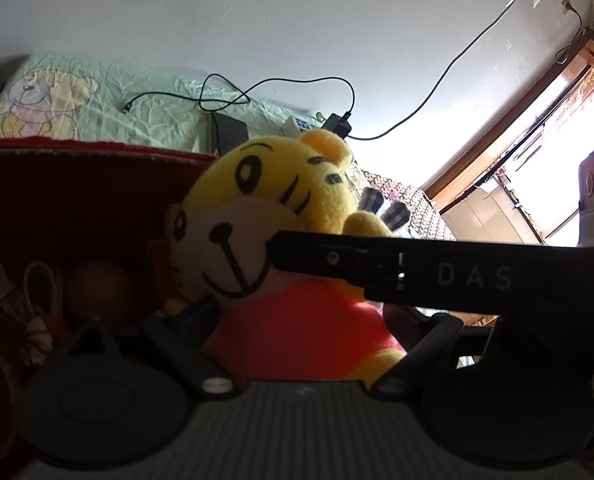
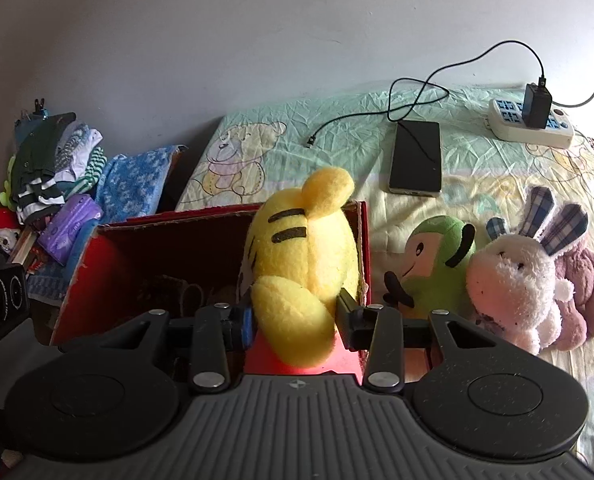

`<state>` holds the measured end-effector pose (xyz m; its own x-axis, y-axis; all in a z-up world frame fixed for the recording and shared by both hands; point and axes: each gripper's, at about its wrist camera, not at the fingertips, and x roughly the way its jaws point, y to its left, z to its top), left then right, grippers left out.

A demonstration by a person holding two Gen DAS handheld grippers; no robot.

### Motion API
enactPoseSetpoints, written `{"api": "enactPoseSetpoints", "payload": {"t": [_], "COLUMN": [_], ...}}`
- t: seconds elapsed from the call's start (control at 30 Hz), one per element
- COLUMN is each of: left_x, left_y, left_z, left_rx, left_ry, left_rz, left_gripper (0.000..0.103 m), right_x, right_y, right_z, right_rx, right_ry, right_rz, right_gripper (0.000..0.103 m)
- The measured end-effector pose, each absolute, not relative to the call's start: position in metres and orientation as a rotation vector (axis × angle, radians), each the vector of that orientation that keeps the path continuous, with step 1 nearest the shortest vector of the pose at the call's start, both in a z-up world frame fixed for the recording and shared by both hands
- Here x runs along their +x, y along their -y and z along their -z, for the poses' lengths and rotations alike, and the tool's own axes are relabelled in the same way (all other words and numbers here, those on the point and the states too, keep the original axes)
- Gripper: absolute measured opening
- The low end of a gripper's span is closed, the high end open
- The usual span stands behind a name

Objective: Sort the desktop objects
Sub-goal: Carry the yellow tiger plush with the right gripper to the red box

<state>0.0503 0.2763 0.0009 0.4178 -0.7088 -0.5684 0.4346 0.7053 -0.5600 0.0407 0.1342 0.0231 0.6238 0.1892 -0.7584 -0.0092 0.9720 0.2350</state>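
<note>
Close wrist views, sharing tiger plush [image 1: 253, 216]

ok so the count: four plush toys total, one yellow tiger [image 2: 301, 264], one green bird [image 2: 437, 256], one white bunny with plaid ears [image 2: 517, 276], one mauve one [image 2: 585, 280] behind it. one red box [image 2: 113, 256], one phone [image 2: 416, 158], one power strip [image 2: 533, 126], one charger brick [image 2: 537, 106] plugged into it

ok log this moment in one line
right tool: shut on tiger plush | tiger plush: above red box | left tool: grip unclear | waiting: green plush, white plush
</note>
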Motion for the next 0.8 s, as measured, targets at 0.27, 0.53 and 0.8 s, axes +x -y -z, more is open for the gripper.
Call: {"api": "enactPoseSetpoints", "payload": {"t": [0.27, 0.53, 0.8], "left_x": [0.062, 0.065, 0.060], "left_y": [-0.271, -0.269, -0.269], "left_z": [0.012, 0.013, 0.007], "left_rx": [-0.310, -0.285, -0.260], "left_ry": [-0.931, -0.955, -0.958], "left_rz": [0.712, 0.708, 0.689], "left_gripper": [0.088, 0.088, 0.088], "right_x": [0.050, 0.050, 0.044], "right_y": [-0.134, -0.133, -0.137], "right_z": [-0.005, -0.005, -0.010], "right_rx": [0.226, 0.241, 0.206], "right_ry": [-0.927, -0.915, -0.887], "right_rz": [-0.079, -0.084, -0.104], "right_gripper": [0.043, 0.048, 0.056]}}
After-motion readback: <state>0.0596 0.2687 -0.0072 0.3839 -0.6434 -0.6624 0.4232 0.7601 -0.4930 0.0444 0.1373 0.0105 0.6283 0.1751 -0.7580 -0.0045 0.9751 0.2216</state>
